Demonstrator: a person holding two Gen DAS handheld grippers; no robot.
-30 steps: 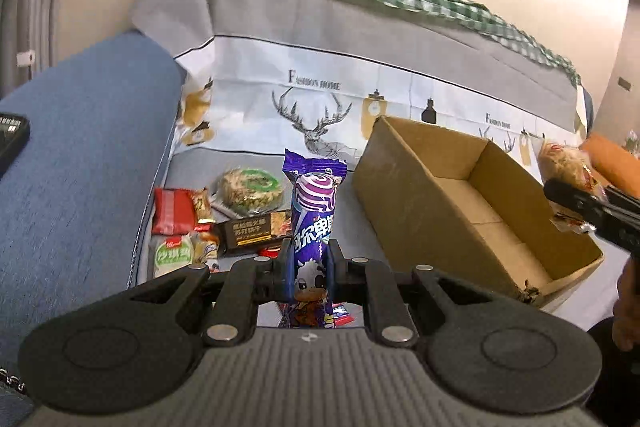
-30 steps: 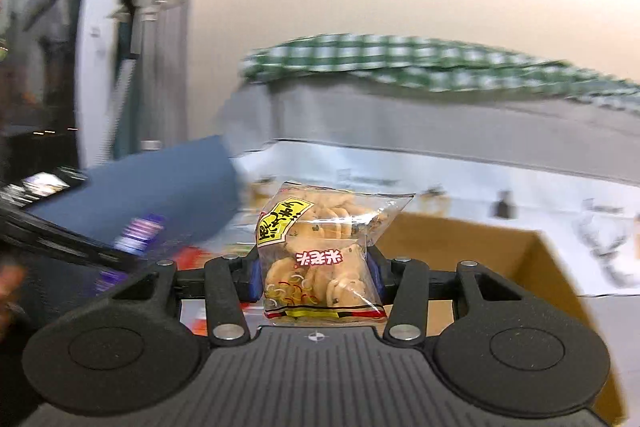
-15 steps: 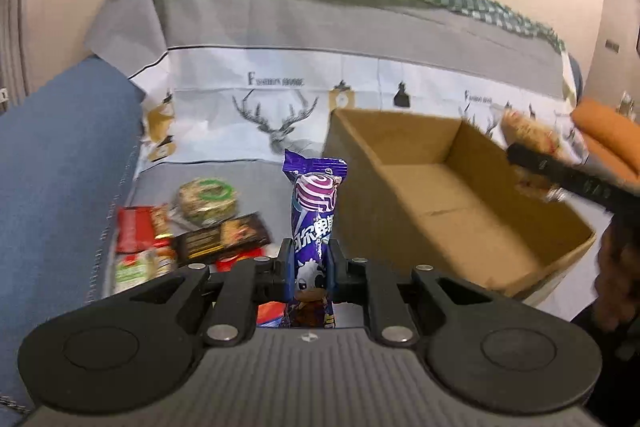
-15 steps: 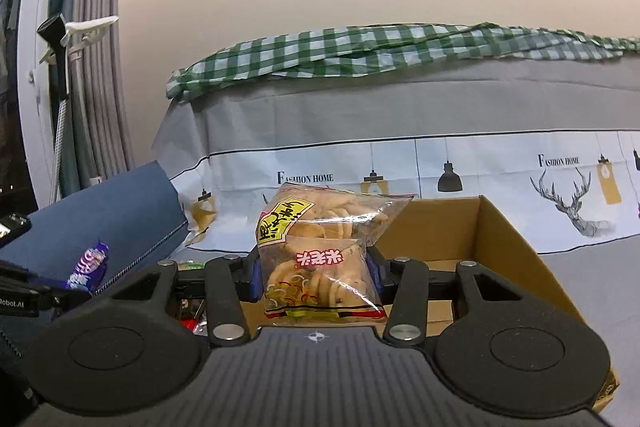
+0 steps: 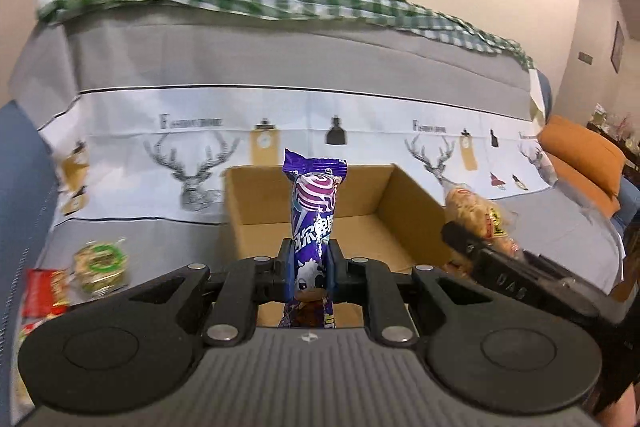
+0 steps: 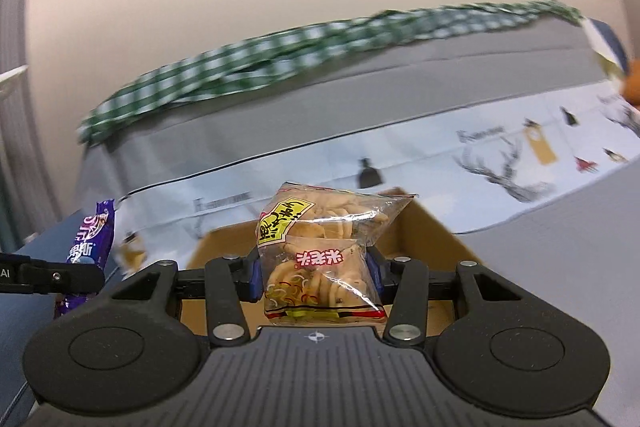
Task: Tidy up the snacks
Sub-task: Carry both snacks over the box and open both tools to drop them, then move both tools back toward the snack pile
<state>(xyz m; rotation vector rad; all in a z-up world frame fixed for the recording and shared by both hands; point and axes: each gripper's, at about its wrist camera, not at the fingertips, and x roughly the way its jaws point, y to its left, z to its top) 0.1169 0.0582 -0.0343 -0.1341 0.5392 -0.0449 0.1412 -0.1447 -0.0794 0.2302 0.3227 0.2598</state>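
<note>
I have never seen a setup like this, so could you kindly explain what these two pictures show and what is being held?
There is no robot here: a person holds a two-finger tool in each hand, and a fisheye camera on each looks forward along its fingers. The black shape along the bottom of each picture is that tool's own body.

In the left wrist view, the left tool is shut on a purple candy packet standing upright. In the right wrist view, the right tool is shut on a clear bag of ring crackers. Each tool also shows at the edge of the other's picture.

Ahead is an open cardboard box on a sofa draped in a deer-print cover. More snacks, including a round green-labelled pack, lie on the seat beside the box.
</note>
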